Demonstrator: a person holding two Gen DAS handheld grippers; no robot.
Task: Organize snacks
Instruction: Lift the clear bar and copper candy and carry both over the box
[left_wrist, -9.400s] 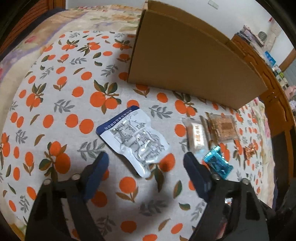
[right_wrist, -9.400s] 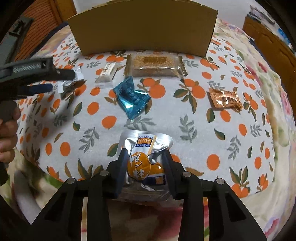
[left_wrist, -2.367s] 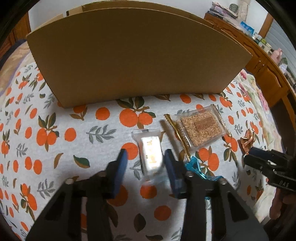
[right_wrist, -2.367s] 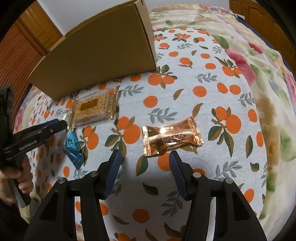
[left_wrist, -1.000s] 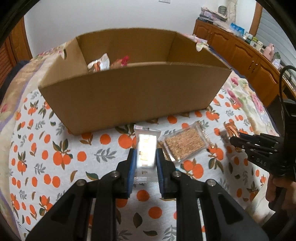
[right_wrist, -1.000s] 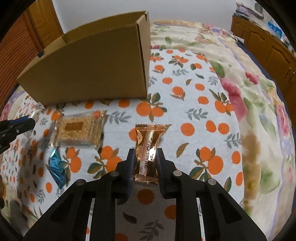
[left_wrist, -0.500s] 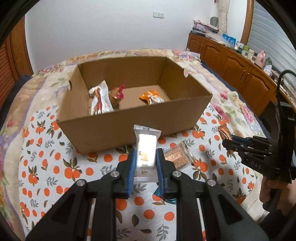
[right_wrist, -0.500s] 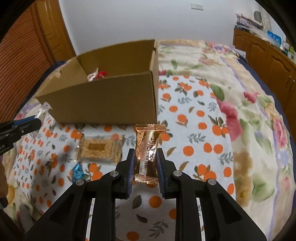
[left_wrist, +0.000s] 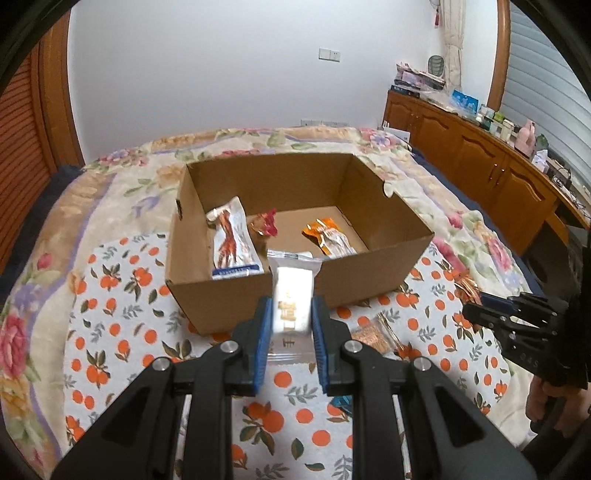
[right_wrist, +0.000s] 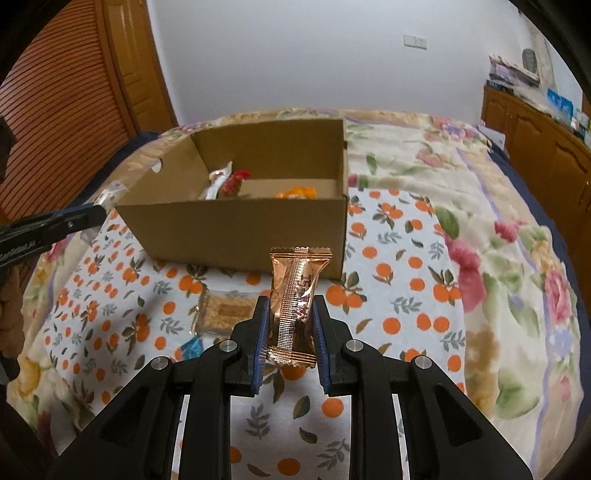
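My left gripper (left_wrist: 290, 321) is shut on a clear-wrapped white snack bar (left_wrist: 292, 295) and holds it up in front of the open cardboard box (left_wrist: 369, 275). My right gripper (right_wrist: 289, 325) is shut on a copper foil snack (right_wrist: 295, 291), raised before the same box (right_wrist: 240, 229). Inside the box lie a white-and-red pouch (left_wrist: 232, 240), a small red-and-gold sweet (left_wrist: 264, 229) and an orange packet (left_wrist: 327, 236). A clear pack of brown sesame brittle (right_wrist: 225, 314) and a blue wrapper (right_wrist: 192, 347) lie on the orange-print cloth (right_wrist: 406, 295).
The box stands on a bed with a floral blanket (left_wrist: 110, 192). Wooden cabinets (left_wrist: 480, 147) line the right wall, a slatted wooden door (right_wrist: 55, 110) the left. The other gripper shows at the right edge of the left wrist view (left_wrist: 517, 317).
Both grippers have risen further with their snacks, so more of the box's inside shows. The snacks on the cloth have not moved.
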